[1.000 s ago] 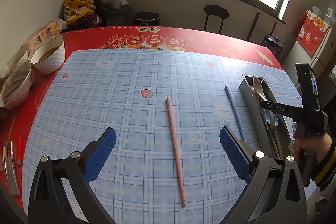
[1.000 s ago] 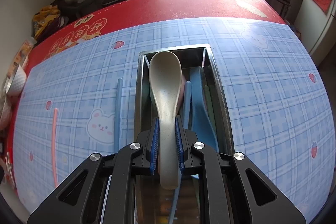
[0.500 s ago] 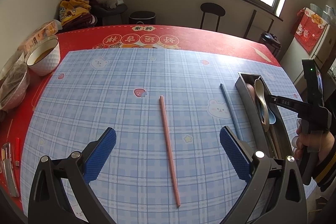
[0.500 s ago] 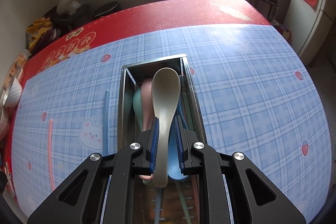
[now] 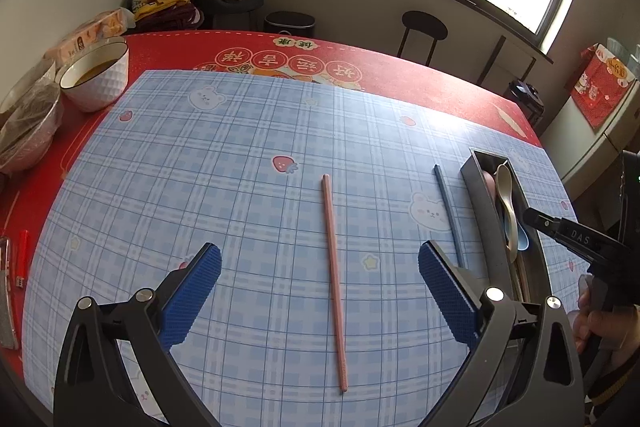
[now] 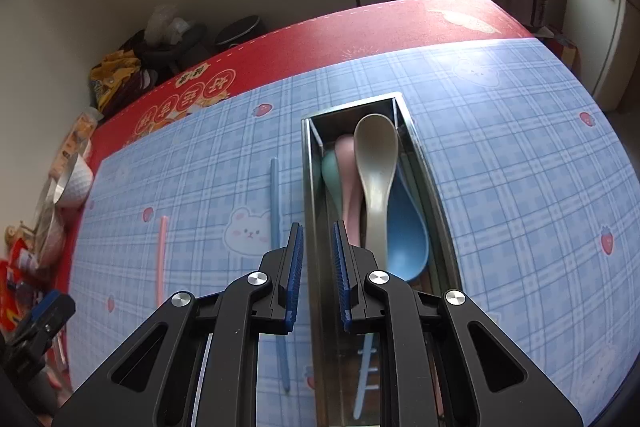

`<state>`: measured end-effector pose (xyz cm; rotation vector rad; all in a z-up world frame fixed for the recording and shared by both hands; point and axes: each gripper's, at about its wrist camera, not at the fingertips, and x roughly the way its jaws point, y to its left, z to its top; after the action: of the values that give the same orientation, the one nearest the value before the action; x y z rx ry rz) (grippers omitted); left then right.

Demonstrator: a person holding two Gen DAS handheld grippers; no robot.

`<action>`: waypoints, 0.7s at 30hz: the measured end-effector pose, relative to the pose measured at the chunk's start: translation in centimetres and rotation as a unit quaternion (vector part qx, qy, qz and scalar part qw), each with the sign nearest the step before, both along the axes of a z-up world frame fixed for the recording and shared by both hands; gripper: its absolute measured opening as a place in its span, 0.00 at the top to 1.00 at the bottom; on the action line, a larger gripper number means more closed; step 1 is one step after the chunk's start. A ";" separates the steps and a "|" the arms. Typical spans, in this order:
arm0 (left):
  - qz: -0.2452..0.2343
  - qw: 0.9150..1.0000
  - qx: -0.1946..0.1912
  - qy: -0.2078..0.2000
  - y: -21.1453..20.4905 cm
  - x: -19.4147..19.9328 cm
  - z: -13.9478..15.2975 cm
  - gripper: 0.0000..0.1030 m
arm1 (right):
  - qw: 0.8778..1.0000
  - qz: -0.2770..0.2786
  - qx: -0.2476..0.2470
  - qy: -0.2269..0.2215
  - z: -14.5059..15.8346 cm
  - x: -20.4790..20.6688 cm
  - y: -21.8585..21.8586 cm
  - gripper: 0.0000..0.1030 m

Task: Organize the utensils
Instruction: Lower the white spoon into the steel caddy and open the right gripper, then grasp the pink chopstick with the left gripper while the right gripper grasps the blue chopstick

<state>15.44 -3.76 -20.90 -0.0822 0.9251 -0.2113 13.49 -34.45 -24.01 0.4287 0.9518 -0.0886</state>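
Observation:
A metal utensil tray (image 6: 430, 187) (image 5: 478, 199) lies on the blue plaid mat and holds a beige spoon (image 6: 376, 167) (image 5: 506, 195), a pink spoon (image 6: 345, 171), a green spoon (image 6: 330, 175) and a blue spoon (image 6: 406, 227). My right gripper (image 6: 318, 247) has its jaws slightly apart and holds nothing, over the tray's left wall. A blue chopstick (image 6: 275, 211) (image 5: 448, 211) lies just left of the tray. A pink chopstick (image 5: 334, 259) (image 6: 161, 255) lies mid-mat between my left gripper's (image 5: 320, 287) wide-open fingers.
A white bowl with brown liquid (image 5: 96, 75) and bagged bowls (image 5: 28, 123) stand at the table's left edge. A red lighter (image 5: 22, 251) lies at the front left. The right gripper's body and hand (image 5: 588, 267) show right of the tray.
My right gripper has let go of the beige spoon, which now lies in the tray, and has drawn back and to the left. The left gripper stays open above the pink chopstick.

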 end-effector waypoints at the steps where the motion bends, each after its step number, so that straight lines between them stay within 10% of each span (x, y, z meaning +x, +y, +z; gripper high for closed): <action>1: 0.002 1.000 -0.001 0.001 0.2 0.0 -0.1 0.06 | 1.000 0.000 0.007 0.000 -0.2 -0.4 0.3 0.84; 21: -0.044 0.996 0.021 0.069 -2.7 2.2 -5.6 0.48 | 1.000 0.025 -0.014 -0.012 -0.4 -4.7 3.5 0.84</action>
<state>17.64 -6.44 -26.48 -0.0176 1.0718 -0.2693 8.79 -30.97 -24.46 0.3780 0.9370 -0.0511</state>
